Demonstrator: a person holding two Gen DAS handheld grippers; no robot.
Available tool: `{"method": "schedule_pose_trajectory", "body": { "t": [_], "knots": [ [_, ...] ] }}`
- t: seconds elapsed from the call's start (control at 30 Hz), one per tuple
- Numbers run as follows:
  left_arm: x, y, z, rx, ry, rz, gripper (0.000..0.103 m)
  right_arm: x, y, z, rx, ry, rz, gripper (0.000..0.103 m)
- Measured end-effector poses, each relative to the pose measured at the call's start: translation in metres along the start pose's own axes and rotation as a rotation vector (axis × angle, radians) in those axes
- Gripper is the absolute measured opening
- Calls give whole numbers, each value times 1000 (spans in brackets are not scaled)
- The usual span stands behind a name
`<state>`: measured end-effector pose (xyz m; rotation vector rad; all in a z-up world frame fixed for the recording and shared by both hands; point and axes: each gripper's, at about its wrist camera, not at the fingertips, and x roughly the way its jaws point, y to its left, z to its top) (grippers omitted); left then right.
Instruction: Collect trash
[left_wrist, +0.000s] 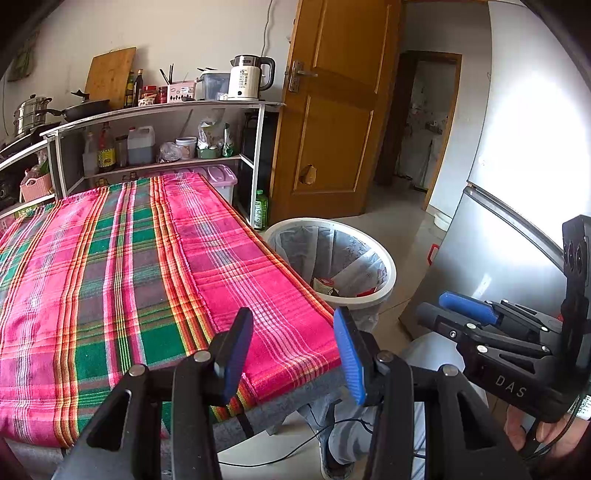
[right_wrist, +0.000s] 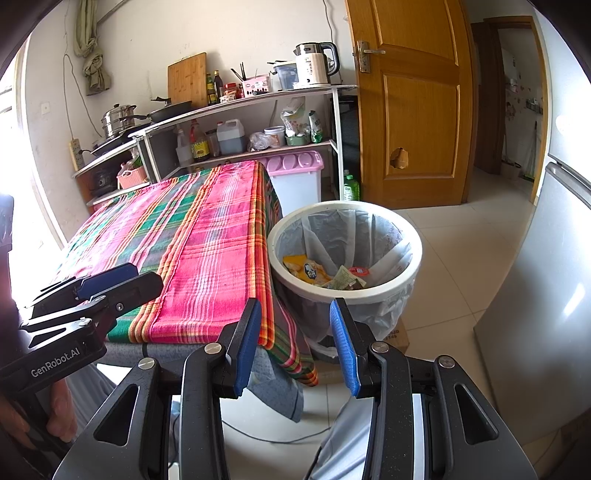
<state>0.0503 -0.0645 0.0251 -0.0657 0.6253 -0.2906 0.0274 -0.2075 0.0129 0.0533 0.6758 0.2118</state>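
A white waste bin (right_wrist: 416, 236) lined with a clear bag stands on the floor at the table's right side. Inside lie wrappers (right_wrist: 314, 272), yellow, green and red. The left wrist view shows the same bin (left_wrist: 388, 266) with a few wrappers (left_wrist: 325, 286) at its bottom. My left gripper (left_wrist: 291, 321) hovers open over the near right corner of the table with nothing between its blue pads. My right gripper (right_wrist: 295, 310) is open too, empty, held off the table's near corner and facing the bin. Each gripper shows in the other's view: right gripper (left_wrist: 439, 310), left gripper (right_wrist: 144, 277).
A pink and green plaid cloth (right_wrist: 207, 236) covers the table. Behind it stand a shelf (right_wrist: 332, 110) with bottles, pots and a kettle, and a pink-lidded box (right_wrist: 295, 173). A wooden door (right_wrist: 413, 110) and a grey fridge (right_wrist: 546, 295) flank the tiled floor.
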Motion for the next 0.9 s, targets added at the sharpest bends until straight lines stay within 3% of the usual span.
{"method": "schedule_pose_trajectory", "body": {
  "t": [0.9],
  "knots": [
    [6, -7, -4, 21, 2, -13, 47, 3, 0, -2, 2, 5, -4, 40]
  ]
}}
